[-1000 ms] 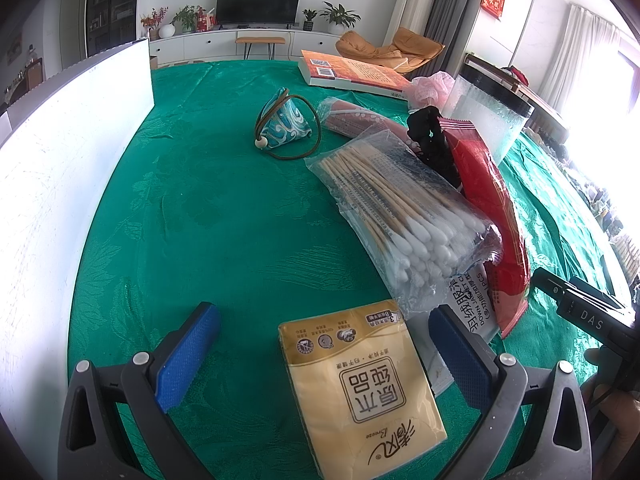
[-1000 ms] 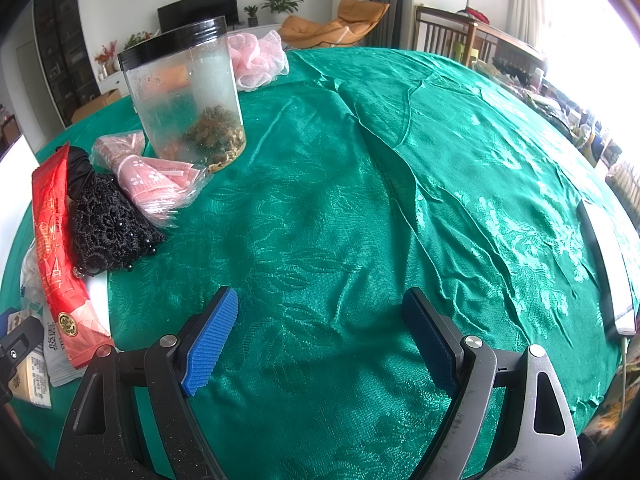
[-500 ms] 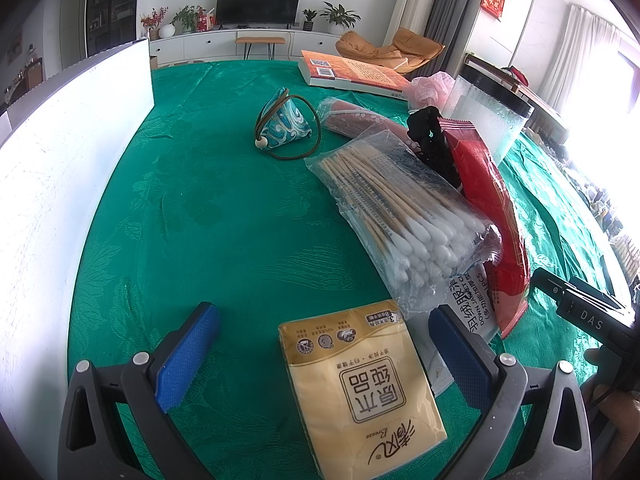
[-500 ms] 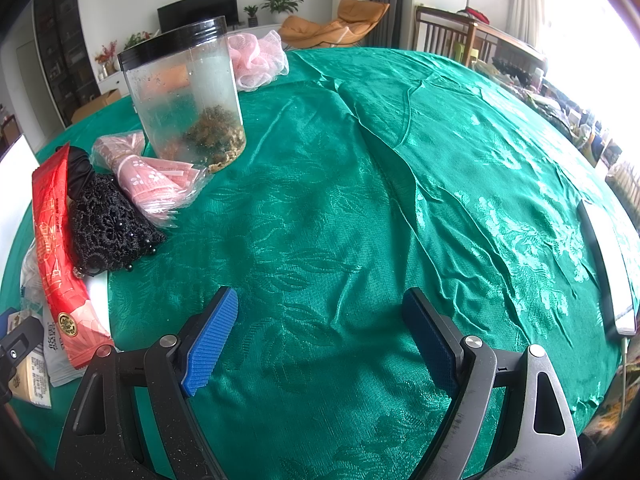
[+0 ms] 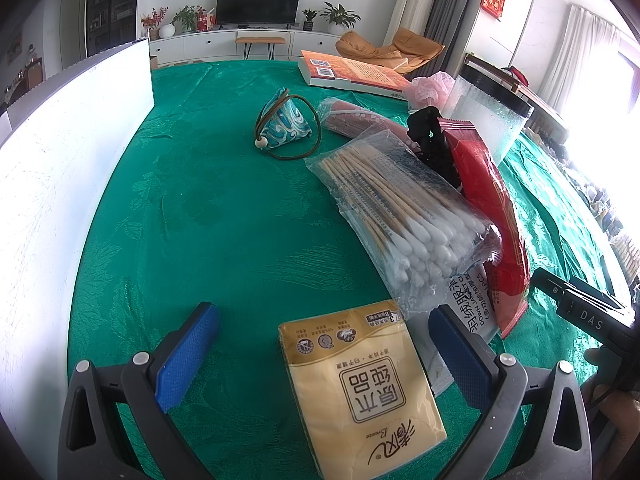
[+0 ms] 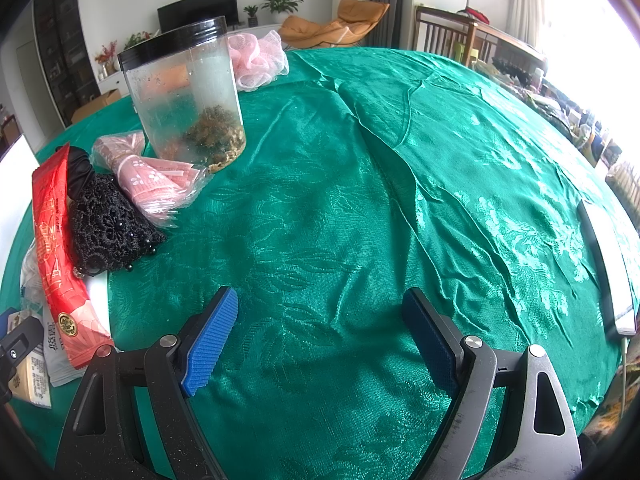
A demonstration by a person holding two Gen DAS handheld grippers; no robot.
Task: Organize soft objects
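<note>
in the left wrist view the left gripper (image 5: pixel 324 354) is holding its jaws wide apart at the bottom of the frame, gripping nothing. a yellow tissue pack (image 5: pixel 360 384) is lying between the blue pads on the green bench (image 5: pixel 208 220). a bag of cotton swabs (image 5: pixel 404 216) is stretching from centre toward lower right, overlapping a red packet (image 5: pixel 492 216). a blue drawstring pouch (image 5: pixel 286 126) is sitting alone at upper centre. a white board (image 5: pixel 60 168) is walling the left edge, leaving open cloth in the middle left.

in the right wrist view the right gripper (image 6: pixel 320 336) is spreading its jaws over bare cloth, holding nothing. a black lace pouch (image 6: pixel 108 224), pink packet (image 6: pixel 156 180) and clear jar (image 6: pixel 188 100) are crowding the left, a pink mesh puff (image 6: pixel 256 60) lying behind them. the centre and right are lying open up to the bench edge.
</note>
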